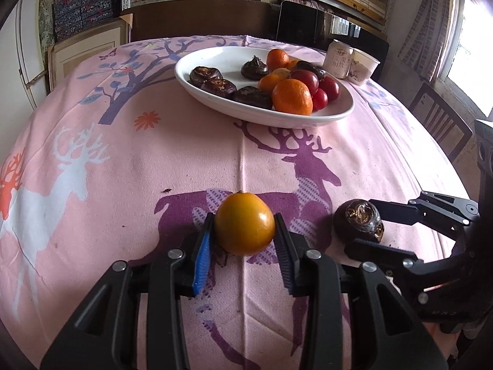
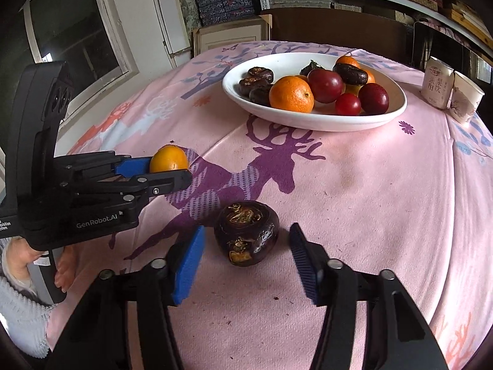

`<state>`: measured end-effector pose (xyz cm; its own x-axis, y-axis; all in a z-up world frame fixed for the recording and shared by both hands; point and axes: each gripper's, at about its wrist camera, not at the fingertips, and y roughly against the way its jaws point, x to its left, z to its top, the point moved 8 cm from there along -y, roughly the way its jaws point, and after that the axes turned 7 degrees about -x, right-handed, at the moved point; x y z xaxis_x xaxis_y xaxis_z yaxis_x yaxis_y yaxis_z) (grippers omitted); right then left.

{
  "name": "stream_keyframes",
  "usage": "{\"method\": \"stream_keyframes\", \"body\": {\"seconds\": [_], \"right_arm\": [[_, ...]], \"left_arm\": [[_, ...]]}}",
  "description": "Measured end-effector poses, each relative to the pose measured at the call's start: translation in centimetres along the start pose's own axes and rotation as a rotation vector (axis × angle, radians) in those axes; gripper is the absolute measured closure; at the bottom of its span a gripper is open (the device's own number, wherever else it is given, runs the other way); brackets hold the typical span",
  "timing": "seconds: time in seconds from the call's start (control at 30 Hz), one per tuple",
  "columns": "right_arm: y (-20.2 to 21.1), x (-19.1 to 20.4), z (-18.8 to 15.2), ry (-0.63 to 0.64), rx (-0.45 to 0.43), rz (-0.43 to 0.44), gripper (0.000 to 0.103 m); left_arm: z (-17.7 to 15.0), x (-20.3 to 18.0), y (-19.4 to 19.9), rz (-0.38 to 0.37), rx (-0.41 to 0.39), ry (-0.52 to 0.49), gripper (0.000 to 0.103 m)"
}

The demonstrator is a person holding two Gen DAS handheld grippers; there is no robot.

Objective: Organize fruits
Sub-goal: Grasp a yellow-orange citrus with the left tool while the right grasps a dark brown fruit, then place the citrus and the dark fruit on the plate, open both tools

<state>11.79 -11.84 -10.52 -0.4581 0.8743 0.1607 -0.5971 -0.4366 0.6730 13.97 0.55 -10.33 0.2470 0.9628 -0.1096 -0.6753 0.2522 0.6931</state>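
Pink deer-print cloth (image 1: 154, 160) covers my table, shelving behind. My left gripper (image 1: 245, 240) has ribbed pads against both sides of a smooth yellow-orange fruit (image 1: 245, 228) resting on the cloth. My right gripper (image 2: 246, 246) stands wide, a gap either side of a dark, knobbly water chestnut (image 2: 246, 234). Beyond, a glossy white oval plate (image 1: 215, 58) holds tangerines, red fruits, more chestnuts.

Pink deer-print tablecloth (image 1: 154, 169); drink carton (image 1: 339, 58) w/ paper cup (image 1: 365, 67) just beside (far edge)
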Motion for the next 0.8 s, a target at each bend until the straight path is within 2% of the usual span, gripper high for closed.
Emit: {"method": "stream_keyframes", "body": {"seconds": [0.3,0.4,0.5,0.63,0.7,0.8], "right_arm": [[0.4,-1.0,0.3,-0.056,-0.017,0.022,0.062],[0.4,-1.4,0.3,-0.074,-0.015,0.019,0.062],[0.5,-1.8,0.4,-0.094,-0.018,0.017,0.062],[1.1,-2.0,0.7,-0.101,-0.045,0.02,0.062],[1.3,-2.1,0.7,-0.102,-0.049,0.018,0.062],[1.4,-2.3,0.7,-0.108,-0.052,0.019,0.062]], "left_arm": [[-0.1,0.1,0.0,-0.015,0.0,0.01,0.066],[0.0,-0.1,0.0,-0.031,0.001,0.012,0.059],[0.0,-0.1,0.1,-0.028,-0.004,0.009,0.058],[0.3,-0.5,0.5,-0.05,-0.029,0.006,0.061],[0.3,-0.7,0.6,-0.05,-0.032,-0.006,0.067],[0.3,-0.9,0.7,-0.056,-0.035,-0.011,0.067]]}}
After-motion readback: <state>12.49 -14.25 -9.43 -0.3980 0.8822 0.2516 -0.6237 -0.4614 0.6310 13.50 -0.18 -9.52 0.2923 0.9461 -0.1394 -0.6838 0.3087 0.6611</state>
